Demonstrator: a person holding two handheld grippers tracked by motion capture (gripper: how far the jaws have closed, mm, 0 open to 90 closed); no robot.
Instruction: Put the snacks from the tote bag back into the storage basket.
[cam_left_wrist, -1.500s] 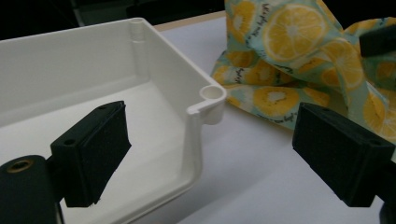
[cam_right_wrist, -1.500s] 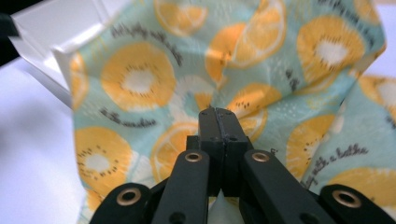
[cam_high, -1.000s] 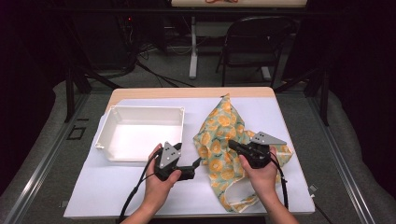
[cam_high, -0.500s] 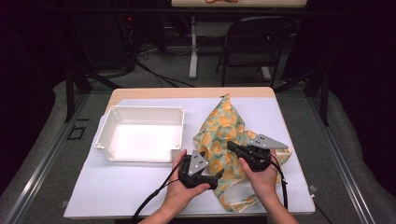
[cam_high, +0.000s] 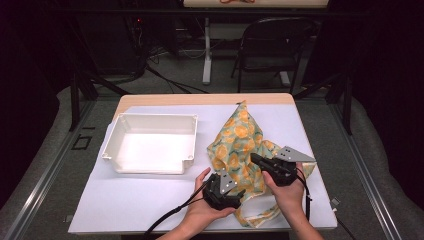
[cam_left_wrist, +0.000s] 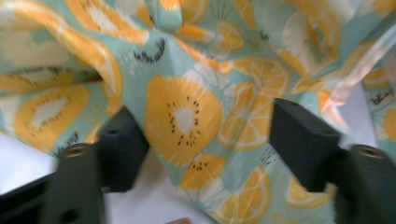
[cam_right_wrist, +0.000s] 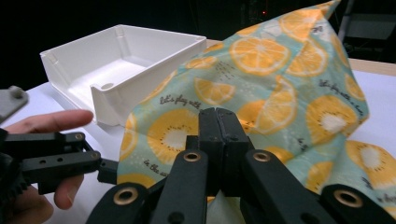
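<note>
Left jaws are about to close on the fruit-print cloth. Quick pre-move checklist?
1. Left gripper open, jaws on either side of a fold: ok.
2. Cloth between the left jaws: ok, fabric bulges into the gap.
3. Right gripper shut on the cloth: cannot tell; the jaws are together against the fabric, but no pinched fold shows.
4. Two grippers apart, no clash: ok in the high view.
5. White tray free of the cloth: ok, it sits beside it with a gap.
6. Cloth hem on the table: ok.
</note>
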